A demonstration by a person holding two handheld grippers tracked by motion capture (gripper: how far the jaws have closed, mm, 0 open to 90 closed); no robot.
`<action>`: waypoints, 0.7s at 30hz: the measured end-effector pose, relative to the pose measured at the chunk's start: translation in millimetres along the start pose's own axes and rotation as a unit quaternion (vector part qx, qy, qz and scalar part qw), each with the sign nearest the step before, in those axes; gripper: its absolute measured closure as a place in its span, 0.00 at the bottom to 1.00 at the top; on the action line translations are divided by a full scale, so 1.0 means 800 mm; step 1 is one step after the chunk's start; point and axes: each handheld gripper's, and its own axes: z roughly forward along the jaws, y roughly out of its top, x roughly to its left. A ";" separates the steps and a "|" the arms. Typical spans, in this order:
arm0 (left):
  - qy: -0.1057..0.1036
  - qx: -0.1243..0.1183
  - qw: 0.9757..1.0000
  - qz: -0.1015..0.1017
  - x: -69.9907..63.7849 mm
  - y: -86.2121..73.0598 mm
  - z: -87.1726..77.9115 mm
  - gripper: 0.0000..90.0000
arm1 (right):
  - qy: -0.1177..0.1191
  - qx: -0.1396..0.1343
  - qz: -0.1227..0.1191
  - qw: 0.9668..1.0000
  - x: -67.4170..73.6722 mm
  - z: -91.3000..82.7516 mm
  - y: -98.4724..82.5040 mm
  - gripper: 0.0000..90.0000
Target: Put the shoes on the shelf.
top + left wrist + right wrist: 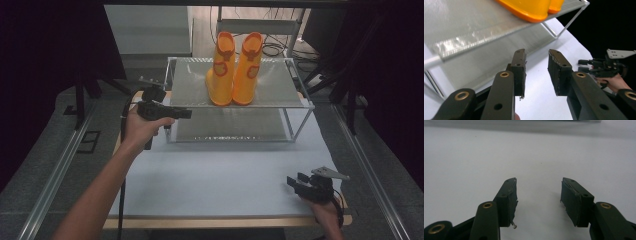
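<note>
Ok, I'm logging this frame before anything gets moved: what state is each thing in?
Left gripper: open, empty, beside the rack's left end.
Right gripper: open, empty, low over the white table.
Orange boots: upright, side by side on the top shelf.
Rack: lower shelf bare.

The light falls from above and makes the white table [225, 175] bright while the room around stays almost black, glare shines on the metal shelf [461, 42], soft shadows lie under it, and all pictures are a little blurry, mostly the far background.
</note>
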 end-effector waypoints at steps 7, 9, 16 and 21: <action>-0.003 -0.007 1.000 0.002 0.004 -0.032 -0.011 0.74 | 0.001 0.001 0.000 1.000 0.002 0.001 0.000 0.52; -0.006 -0.007 1.000 0.002 0.006 -0.042 -0.013 0.73 | 0.001 0.002 -0.002 1.000 0.003 0.001 0.000 0.52; -0.010 -0.004 1.000 -0.007 0.017 -0.081 -0.016 0.71 | 0.002 0.004 -0.003 1.000 0.003 0.002 0.000 0.52; -0.008 -0.004 1.000 -0.014 0.026 -0.105 -0.015 0.70 | 0.002 0.005 -0.003 1.000 0.003 0.002 0.000 0.51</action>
